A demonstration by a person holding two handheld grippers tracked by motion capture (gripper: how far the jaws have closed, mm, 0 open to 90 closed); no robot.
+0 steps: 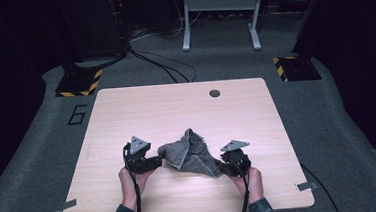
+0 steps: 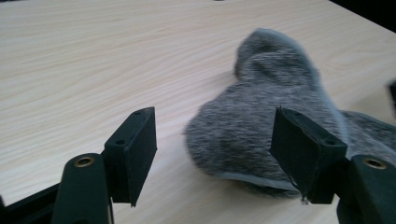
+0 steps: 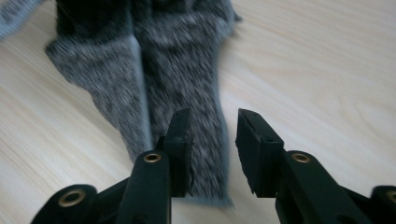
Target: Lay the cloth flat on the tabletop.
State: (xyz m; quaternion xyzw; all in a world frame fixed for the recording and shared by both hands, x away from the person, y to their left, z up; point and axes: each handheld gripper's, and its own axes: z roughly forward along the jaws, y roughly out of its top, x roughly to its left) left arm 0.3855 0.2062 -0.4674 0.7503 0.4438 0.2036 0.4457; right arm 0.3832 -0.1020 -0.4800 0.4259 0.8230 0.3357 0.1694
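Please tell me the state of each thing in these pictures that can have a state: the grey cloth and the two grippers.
Grey cloth: crumpled and partly folded, lying on the table, held by no gripper.
Left gripper: open, jaws wide apart, the cloth's edge lies between them but is not pressed.
Right gripper: open with a narrow gap, jaws above a corner of the cloth, not gripping it.
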